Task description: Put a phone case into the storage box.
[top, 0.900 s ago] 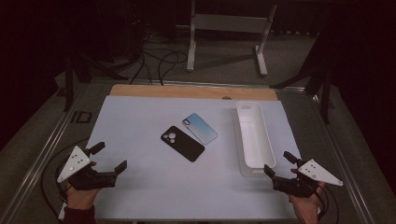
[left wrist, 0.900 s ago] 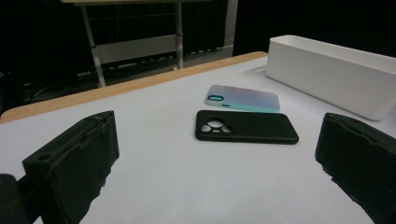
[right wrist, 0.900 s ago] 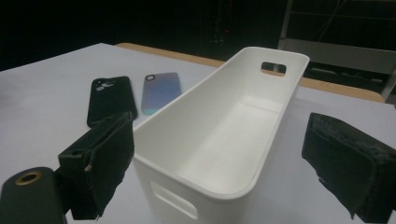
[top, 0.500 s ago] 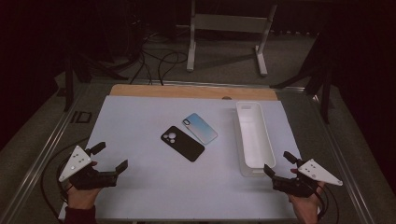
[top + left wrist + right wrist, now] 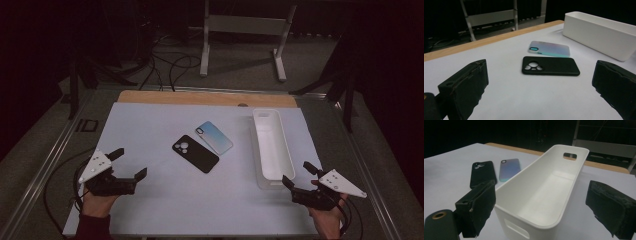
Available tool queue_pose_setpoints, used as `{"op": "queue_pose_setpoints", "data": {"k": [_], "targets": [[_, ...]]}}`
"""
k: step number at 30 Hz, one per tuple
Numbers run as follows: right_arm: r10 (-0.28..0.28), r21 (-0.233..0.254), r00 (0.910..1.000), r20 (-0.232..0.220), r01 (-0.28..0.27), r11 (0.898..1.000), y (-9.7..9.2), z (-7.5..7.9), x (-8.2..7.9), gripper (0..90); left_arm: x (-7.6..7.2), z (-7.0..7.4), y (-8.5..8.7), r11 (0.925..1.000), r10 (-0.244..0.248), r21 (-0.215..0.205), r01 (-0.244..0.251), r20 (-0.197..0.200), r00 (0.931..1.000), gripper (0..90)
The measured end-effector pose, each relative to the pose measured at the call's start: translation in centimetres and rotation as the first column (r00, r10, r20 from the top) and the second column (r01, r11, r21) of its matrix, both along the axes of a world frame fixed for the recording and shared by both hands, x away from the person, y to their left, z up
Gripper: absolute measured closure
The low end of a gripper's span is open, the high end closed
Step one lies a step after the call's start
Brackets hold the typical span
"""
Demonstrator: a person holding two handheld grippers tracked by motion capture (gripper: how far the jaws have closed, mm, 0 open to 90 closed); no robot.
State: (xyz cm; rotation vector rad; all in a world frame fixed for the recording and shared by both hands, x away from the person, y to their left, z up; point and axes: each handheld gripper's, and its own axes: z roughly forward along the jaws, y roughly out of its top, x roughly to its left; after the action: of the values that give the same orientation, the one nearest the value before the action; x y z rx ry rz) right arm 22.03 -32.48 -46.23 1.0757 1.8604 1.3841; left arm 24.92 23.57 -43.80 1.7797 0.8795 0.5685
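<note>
A black phone case [image 5: 195, 153] [image 5: 550, 66] [image 5: 482, 173] lies flat near the table's middle, camera cutout up. Just behind it lies an iridescent blue phone case [image 5: 214, 137] [image 5: 549, 49] [image 5: 509, 169]. To their right stands a long empty white bin [image 5: 271, 148] [image 5: 599, 35] [image 5: 544, 187]. My left gripper [image 5: 129, 164] [image 5: 541, 87] is open near the front left, pointed at the black case, nothing between its jaws. My right gripper [image 5: 298, 174] [image 5: 541, 205] is open at the front right, just before the bin's near end.
The white table top [image 5: 150, 130] has a wooden strip [image 5: 200, 98] along its far edge. A small dark object [image 5: 87, 125] lies off the table's left side. Metal stand legs [image 5: 240, 45] and cables sit on the floor beyond.
</note>
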Motion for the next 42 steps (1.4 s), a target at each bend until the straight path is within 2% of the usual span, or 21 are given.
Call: {"op": "queue_pose_setpoints", "data": {"k": [4, 7, 10, 12, 13, 14, 16, 18, 20, 21, 23, 26, 28, 29, 30, 31, 32, 33, 37, 42], "targets": [[-0.002, 0.000, 1.0000, 0.001, 0.002, 1.000, 0.0, 0.0, 0.0, 9.0, 1.0, 0.3, -1.0, 0.9999, -0.014, 0.009, 0.014, 0.000, 0.9999, 1.0], [-0.004, 0.001, 1.0000, 0.003, 0.004, 1.000, 0.0, 0.1, 0.0, 9.0, 2.7, 0.9, -2.8, 0.9991, -0.041, -0.005, 0.041, 0.005, 0.9991, 1.2], [-0.007, -0.002, 1.0000, -0.001, 0.007, 1.000, 0.0, 0.0, 0.0, 9.0, 3.5, 1.1, -3.7, 0.9985, -0.055, 0.004, 0.055, 0.006, 0.9985, 1.3], [-0.005, -0.003, 1.0000, -0.001, 0.005, 1.000, 0.1, 0.0, 0.0, 9.0, 4.6, 1.2, -5.0, 0.9971, -0.075, 0.010, 0.075, 0.003, 0.9972, 1.4], [-0.005, -0.002, 1.0000, 0.000, 0.005, 1.000, 0.1, 0.0, 0.0, 9.0, 4.6, 1.2, -5.0, 0.9971, -0.075, 0.010, 0.075, 0.003, 0.9972, 1.4], [-0.006, -0.001, 1.0000, 0.000, 0.006, 1.000, 0.0, 0.0, 0.0, 9.0, 5.3, 1.3, -6.0, 0.9960, -0.089, 0.012, 0.089, 0.004, 0.9960, 1.5], [-0.007, -0.003, 1.0000, 0.000, 0.007, 1.000, 0.0, 0.0, 0.0, 9.0, 5.5, 1.3, -6.3, 0.9956, -0.093, 0.011, 0.093, 0.004, 0.9956, 1.7], [-0.007, -0.002, 1.0000, -0.001, 0.007, 1.000, 0.0, 0.0, 0.0, 9.0, 6.5, 1.3, -7.8, 0.9939, -0.110, 0.011, 0.109, 0.004, 0.9940, 1.9], [-0.008, -0.003, 1.0000, -0.001, 0.008, 1.000, 0.0, 0.0, 0.0, 9.0, 6.5, 1.3, -7.8, 0.9939, -0.110, 0.011, 0.109, 0.004, 0.9940, 2.0], [-0.008, -0.002, 1.0000, 0.000, 0.008, 1.000, 0.0, 0.1, 0.0, 9.0, 7.3, 1.3, -8.9, 0.9923, -0.123, 0.016, 0.123, 0.001, 0.9924, 2.2], [-0.009, -0.002, 1.0000, 0.000, 0.009, 1.000, 0.0, 0.1, 0.0, 9.0, 8.0, 1.3, -9.8, 0.9915, -0.129, 0.016, 0.129, -0.001, 0.9916, 2.4], [-0.011, 0.000, 0.9999, 0.001, 0.011, 1.000, -0.1, 0.1, 0.0, 9.0, 9.1, 1.2, -11.4, 0.9895, -0.144, 0.015, 0.144, -0.009, 0.9896, 2.6], [-0.012, 0.000, 0.9999, 0.001, 0.012, 1.000, -0.1, 0.1, 0.0, 9.1, 9.4, 1.2, -11.7, 0.9888, -0.148, 0.015, 0.148, -0.010, 0.9889, 2.6], [-0.013, 0.000, 0.9999, 0.000, 0.013, 1.000, -0.1, 0.1, 0.0, 9.1, 9.9, 1.2, -12.6, 0.9874, -0.157, 0.016, 0.157, -0.014, 0.9875, 3.0], [-0.013, 0.001, 0.9999, 0.000, 0.013, 1.000, -0.1, 0.1, 0.0, 9.1, 9.9, 1.2, -12.6, 0.9874, -0.157, 0.016, 0.157, -0.014, 0.9875, 3.2], [-0.013, 0.001, 0.9999, 0.001, 0.013, 1.000, -0.1, 0.1, 0.0, 9.1, 10.4, 1.1, -13.4, 0.9863, -0.165, 0.012, 0.165, -0.019, 0.9862, 3.4], [-0.014, 0.001, 0.9999, 0.001, 0.014, 1.000, -0.1, 0.1, 0.0, 9.1, 10.4, 1.1, -13.4, 0.9863, -0.165, 0.012, 0.165, -0.019, 0.9862, 3.8], [-0.015, 0.003, 0.9999, 0.000, 0.015, 1.000, -0.1, 0.1, 0.0, 9.1, 11.0, 0.9, -14.1, 0.9853, -0.170, 0.011, 0.171, -0.030, 0.9849, 4.0], [-0.017, 0.004, 0.9998, 0.002, 0.017, 1.000, -0.2, 0.2, 0.0, 9.1, 11.9, 0.7, -15.0, 0.9843, -0.175, 0.020, 0.175, -0.040, 0.9838, 4.5], [-0.019, 0.004, 0.9998, 0.005, 0.018, 1.000, -0.3, 0.2, 0.0, 9.1, 13.3, 0.4, -16.1, 0.9824, -0.182, 0.028, 0.185, -0.073, 0.9806, 5.5]]}}
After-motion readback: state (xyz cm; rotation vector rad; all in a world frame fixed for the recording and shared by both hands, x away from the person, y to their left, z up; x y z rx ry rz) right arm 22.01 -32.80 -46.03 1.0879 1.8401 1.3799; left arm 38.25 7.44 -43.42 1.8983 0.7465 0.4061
